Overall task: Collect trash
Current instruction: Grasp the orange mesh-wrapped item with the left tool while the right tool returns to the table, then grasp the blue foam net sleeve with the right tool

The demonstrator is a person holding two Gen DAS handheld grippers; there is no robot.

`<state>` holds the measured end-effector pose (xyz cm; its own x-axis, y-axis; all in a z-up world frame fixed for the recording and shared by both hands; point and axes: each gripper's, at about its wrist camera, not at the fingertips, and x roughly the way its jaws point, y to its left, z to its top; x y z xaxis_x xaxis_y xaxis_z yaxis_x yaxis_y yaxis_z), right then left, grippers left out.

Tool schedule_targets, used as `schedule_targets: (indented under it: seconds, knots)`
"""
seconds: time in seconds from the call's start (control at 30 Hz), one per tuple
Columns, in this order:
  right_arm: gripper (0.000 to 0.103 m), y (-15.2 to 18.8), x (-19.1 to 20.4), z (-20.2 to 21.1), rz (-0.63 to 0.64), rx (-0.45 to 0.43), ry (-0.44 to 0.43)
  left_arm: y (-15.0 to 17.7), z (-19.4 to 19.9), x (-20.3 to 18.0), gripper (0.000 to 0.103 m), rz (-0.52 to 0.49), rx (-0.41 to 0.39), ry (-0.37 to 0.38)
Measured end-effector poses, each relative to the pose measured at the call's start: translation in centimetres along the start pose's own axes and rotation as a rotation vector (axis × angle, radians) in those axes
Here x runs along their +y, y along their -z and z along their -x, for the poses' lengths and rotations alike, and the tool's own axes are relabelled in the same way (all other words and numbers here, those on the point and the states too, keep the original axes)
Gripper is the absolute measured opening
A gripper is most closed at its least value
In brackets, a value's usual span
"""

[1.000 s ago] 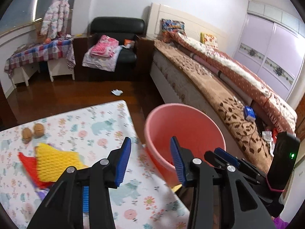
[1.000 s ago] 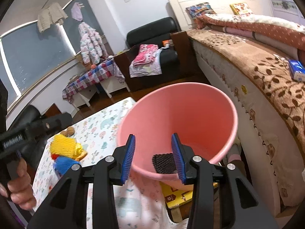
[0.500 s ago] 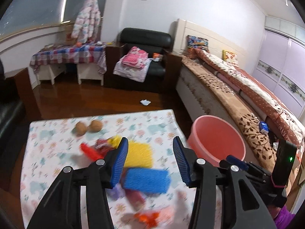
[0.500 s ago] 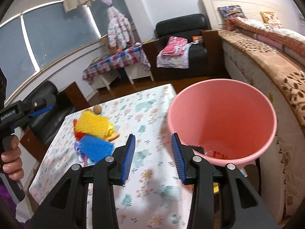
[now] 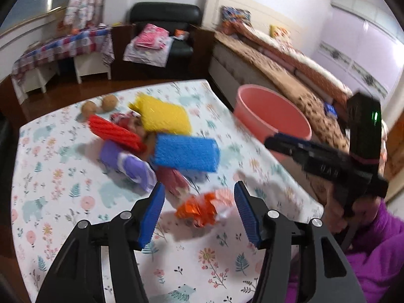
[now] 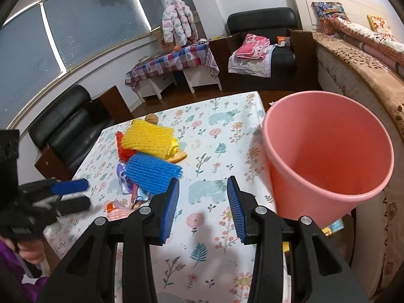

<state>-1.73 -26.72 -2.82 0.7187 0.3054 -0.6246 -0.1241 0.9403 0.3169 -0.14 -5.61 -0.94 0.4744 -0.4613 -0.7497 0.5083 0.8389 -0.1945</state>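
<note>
A pile of trash lies on the flowered tablecloth (image 5: 75, 202): a yellow foam net (image 5: 164, 116), a blue foam net (image 5: 186, 152), a red foam net (image 5: 115, 132), a purple wrapper (image 5: 131, 166) and an orange wrapper (image 5: 204, 208). My left gripper (image 5: 199, 213) is open, its jaws on either side of the orange wrapper, just above it. My right gripper (image 6: 202, 202) is open and empty over the table, between the pile (image 6: 151, 166) and the pink bin (image 6: 328, 156). The bin (image 5: 272, 116) stands at the table's right edge.
Two brown round things (image 5: 99, 104) lie at the table's far side. A bed (image 5: 290, 70) runs behind the bin. A black armchair (image 6: 68, 126) stands left of the table, another (image 6: 262, 48) at the back. The right gripper's handle (image 5: 328, 161) is near the bin.
My left gripper has swung away from the bin, back over the table, and come down over the orange wrapper. My right gripper has pulled back from the bin's mouth toward the pile.
</note>
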Motion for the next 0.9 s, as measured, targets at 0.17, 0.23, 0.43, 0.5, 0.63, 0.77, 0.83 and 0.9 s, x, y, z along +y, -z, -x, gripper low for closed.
schedule_targets:
  seconds: [0.17, 0.23, 0.43, 0.5, 0.63, 0.77, 0.83, 0.9]
  knots:
    - [0.04, 0.3, 0.4, -0.3, 0.007, 0.028, -0.006, 1.0, -2.7, -0.8, 0.057, -0.037, 0.067, 0.006]
    - [0.04, 0.5, 0.4, -0.6, 0.003, 0.039, -0.007, 1.1, -3.2, -0.9, 0.057, -0.04, 0.071, 0.017]
    - [0.04, 0.5, 0.2, -1.6, -0.017, 0.077, -0.014, 1.4, -4.4, -0.8, 0.057, -0.032, 0.087, 0.032]
    - [0.041, 0.6, 0.2, -1.9, -0.034, 0.086, -0.032, 1.4, -4.3, -0.7, 0.054, -0.03, 0.075, 0.042]
    - [0.045, 0.5, 0.5, -2.5, -0.036, 0.097, -0.049, 1.5, -3.7, -0.5, 0.044, -0.034, 0.066, 0.059]
    - [0.047, 0.2, 1.2, -3.0, -0.019, 0.099, -0.063, 1.9, -2.0, 0.1, 0.042, -0.039, 0.052, 0.092]
    - [0.047, -0.1, 1.8, -3.2, 0.007, 0.1, -0.075, 2.1, -1.1, 0.4, 0.042, -0.039, 0.045, 0.095]
    - [0.048, -0.5, 2.6, -3.6, 0.038, 0.1, -0.088, 2.3, -0.2, 1.0, 0.042, -0.029, 0.037, 0.086]
